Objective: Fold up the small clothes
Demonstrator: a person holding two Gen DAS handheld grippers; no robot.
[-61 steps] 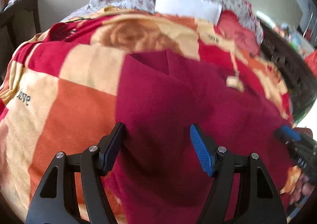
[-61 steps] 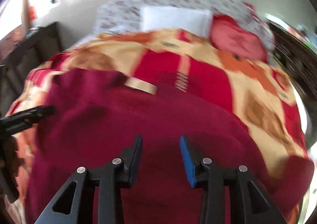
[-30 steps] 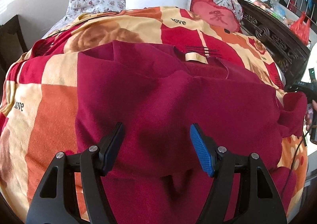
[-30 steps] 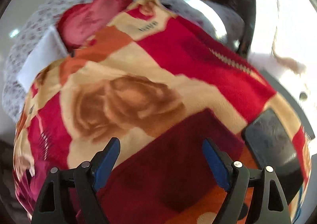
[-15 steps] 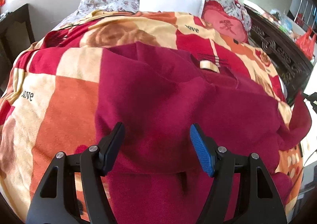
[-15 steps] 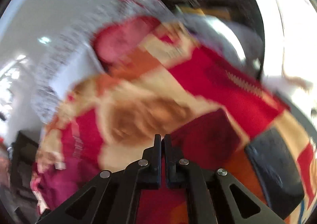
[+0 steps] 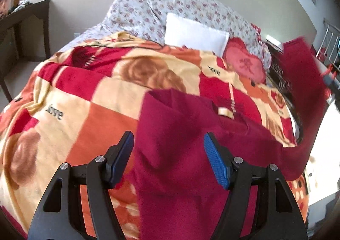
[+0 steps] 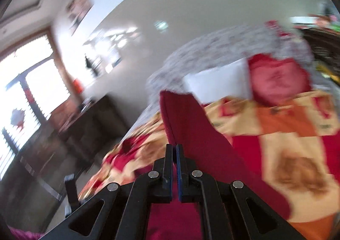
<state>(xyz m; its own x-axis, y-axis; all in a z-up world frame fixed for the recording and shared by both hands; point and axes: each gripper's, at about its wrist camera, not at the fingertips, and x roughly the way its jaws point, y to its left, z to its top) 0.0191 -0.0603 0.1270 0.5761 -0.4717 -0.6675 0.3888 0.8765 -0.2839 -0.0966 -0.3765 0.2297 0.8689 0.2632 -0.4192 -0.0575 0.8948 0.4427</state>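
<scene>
Hardly begun: red garment (image 7: 191,144) lies unfolded across the blanket (image 7: 85,101), right gripper (image 8: 176,167) pinching its lifted sleeve, left gripper (image 7: 169,157) gaping, empty

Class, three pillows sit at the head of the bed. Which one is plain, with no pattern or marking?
The white pillow, in the middle. The floral pillow behind it is printed all over, and the pink-red cushion beside it bears a character.
</scene>
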